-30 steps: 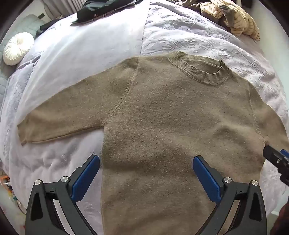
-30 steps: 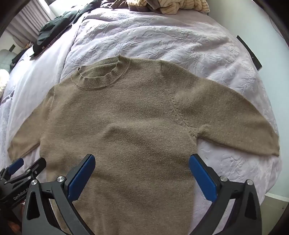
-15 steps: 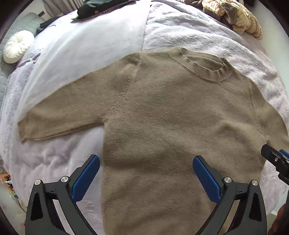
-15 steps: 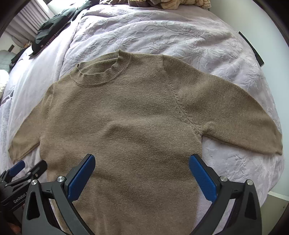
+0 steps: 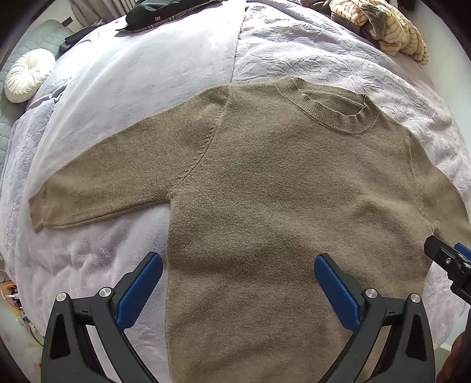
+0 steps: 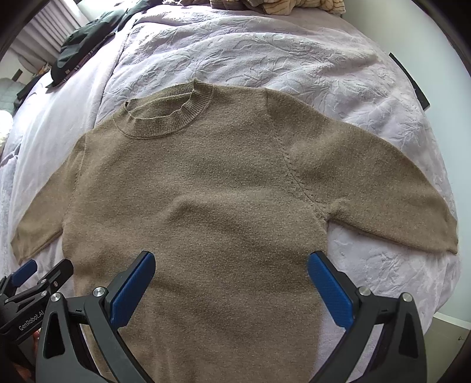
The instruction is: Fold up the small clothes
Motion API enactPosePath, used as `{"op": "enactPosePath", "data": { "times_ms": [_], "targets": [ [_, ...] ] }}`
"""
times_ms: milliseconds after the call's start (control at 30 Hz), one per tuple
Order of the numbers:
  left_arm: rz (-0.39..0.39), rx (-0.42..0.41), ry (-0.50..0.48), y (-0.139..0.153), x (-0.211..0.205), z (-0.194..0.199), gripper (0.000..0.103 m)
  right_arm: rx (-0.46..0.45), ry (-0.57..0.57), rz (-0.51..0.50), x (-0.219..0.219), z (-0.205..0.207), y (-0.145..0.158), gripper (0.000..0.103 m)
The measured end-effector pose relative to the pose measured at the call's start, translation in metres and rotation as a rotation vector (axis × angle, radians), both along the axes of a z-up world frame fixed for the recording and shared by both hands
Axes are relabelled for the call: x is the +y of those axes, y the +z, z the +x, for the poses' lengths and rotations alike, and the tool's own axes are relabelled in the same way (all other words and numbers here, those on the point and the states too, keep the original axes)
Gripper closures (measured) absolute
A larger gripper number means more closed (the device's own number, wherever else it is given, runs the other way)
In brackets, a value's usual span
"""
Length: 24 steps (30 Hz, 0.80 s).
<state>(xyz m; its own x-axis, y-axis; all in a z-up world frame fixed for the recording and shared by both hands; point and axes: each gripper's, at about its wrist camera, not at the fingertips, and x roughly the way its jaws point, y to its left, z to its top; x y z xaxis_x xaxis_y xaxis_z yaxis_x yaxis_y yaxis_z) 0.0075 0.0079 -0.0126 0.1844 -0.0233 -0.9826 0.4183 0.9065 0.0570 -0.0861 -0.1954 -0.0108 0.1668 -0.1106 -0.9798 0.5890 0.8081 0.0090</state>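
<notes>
Brown knit sweater (image 5: 279, 206) lying flat, front up, filling the centre of the frame on a lilac bedspread (image 6: 265, 50); ribbed round collar (image 5: 332, 109) toward the top, both sleeves spread sideways, with bare bedding beyond each cuff. Left gripper (image 5: 238, 282) and right gripper (image 6: 231, 280) hover over the lower body, blue-padded jaws spread wide, holding nothing. Embossed quilt at upper right; smooth fleece at upper left; striped clothes (image 5: 382, 26) heaped at the top edge.
</notes>
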Motion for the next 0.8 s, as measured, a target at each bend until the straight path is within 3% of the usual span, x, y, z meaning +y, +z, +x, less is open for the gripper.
{"op": "enactPosePath", "data": {
  "times_ms": [800],
  "targets": [
    [0.015,0.005,0.006,-0.0025,0.0042,0.0058,0.0,0.007,0.004,-0.002,0.0026,0.0027,-0.0025,0.0]
  ]
}}
